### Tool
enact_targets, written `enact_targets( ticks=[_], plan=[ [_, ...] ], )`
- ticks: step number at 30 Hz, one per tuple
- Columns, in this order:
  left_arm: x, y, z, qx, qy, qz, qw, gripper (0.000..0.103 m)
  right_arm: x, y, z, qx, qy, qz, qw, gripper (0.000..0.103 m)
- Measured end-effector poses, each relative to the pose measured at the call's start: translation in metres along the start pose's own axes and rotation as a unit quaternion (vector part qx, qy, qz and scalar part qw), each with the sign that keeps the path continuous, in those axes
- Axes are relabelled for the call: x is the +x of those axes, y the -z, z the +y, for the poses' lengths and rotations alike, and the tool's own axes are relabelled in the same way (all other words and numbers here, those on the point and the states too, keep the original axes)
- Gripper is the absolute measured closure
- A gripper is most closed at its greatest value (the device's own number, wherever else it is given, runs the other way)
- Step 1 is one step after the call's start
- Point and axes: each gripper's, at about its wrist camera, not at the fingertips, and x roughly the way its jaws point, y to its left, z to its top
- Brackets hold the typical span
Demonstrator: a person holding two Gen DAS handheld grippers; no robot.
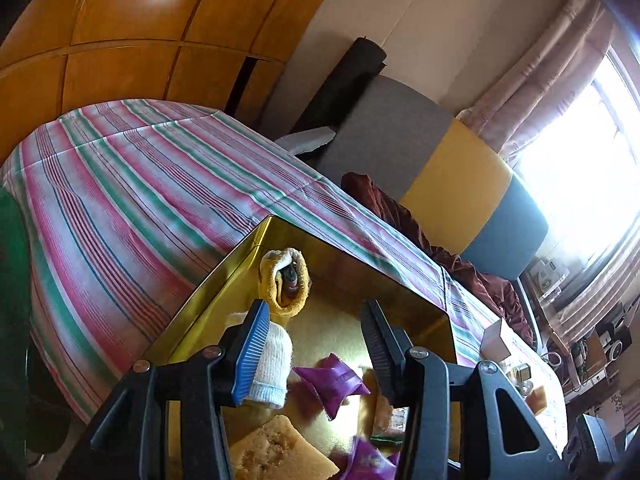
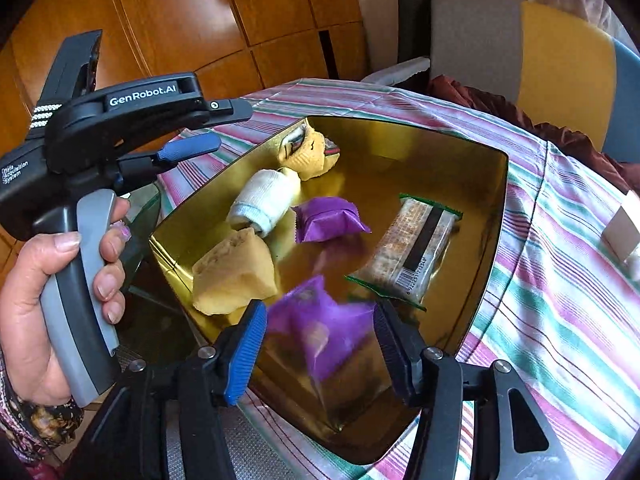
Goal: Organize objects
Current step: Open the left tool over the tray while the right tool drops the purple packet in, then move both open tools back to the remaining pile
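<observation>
A gold tin (image 2: 480, 184) lies on the striped tablecloth (image 2: 560, 320). In it are a rolled yellow sock (image 2: 308, 152), a rolled white sock (image 2: 264, 204), a yellow sponge (image 2: 232, 276), a purple packet (image 2: 328, 220) and a wrapped snack bar (image 2: 412, 248). A second purple packet (image 2: 320, 332), blurred, hangs between the spread fingers of my right gripper (image 2: 320, 306) over the tin's near end; the pads do not press on it. My left gripper (image 1: 316, 308) is open and empty above the tin (image 1: 224, 280), with the white sock (image 1: 272, 364) behind its blue finger (image 1: 252, 352). A hand holds that gripper (image 2: 232, 128).
A small white box (image 2: 624, 228) stands on the cloth to the right of the tin. A grey, yellow and blue chair (image 2: 560, 60) with a maroon cloth (image 2: 500, 108) is behind the table. Wooden cabinet doors (image 2: 200, 20) fill the back.
</observation>
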Motion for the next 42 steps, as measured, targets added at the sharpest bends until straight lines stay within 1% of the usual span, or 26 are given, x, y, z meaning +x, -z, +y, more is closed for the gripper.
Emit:
enact_targets(
  ticks=[5, 10, 17, 21, 24, 28, 34, 39, 42],
  plan=[
    [0.003, 0.006, -0.008, 0.009, 0.006, 0.01, 0.9999, 0.055, -0.007, -0.002, 0.0, 0.006, 0.0, -0.01, 1.0, 0.042],
    [0.007, 0.014, -0.021, 0.025, 0.014, 0.027, 0.9992, 0.055, -0.021, -0.003, -0.012, 0.017, 0.01, -0.024, 1.0, 0.04],
    [0.014, 0.028, -0.046, 0.046, 0.027, 0.05, 0.9973, 0.055, -0.041, 0.003, -0.042, 0.05, 0.036, -0.034, 0.998, 0.04],
    [0.016, 0.038, -0.067, 0.072, 0.041, 0.062, 0.9946, 0.055, -0.05, 0.012, -0.065, 0.069, 0.058, -0.035, 0.995, 0.036],
    [0.016, 0.046, -0.085, 0.095, 0.055, 0.073, 0.9913, 0.055, -0.057, 0.022, -0.085, 0.092, 0.072, -0.032, 0.993, 0.036],
    [0.018, 0.061, -0.114, 0.139, 0.063, 0.087, 0.9844, 0.055, -0.073, 0.036, -0.111, 0.114, 0.095, -0.038, 0.988, 0.036],
    [0.024, 0.087, -0.15, 0.181, 0.09, 0.122, 0.9718, 0.055, -0.097, 0.062, -0.159, 0.127, 0.151, -0.02, 0.98, 0.035],
    [0.025, 0.11, -0.182, 0.223, 0.119, 0.143, 0.9569, 0.055, -0.116, 0.086, -0.211, 0.161, 0.199, -0.003, 0.967, 0.033],
    [0.025, 0.126, -0.199, 0.245, 0.128, 0.152, 0.9489, 0.055, -0.132, 0.092, -0.25, 0.188, 0.232, -0.008, 0.954, 0.03]
  ],
)
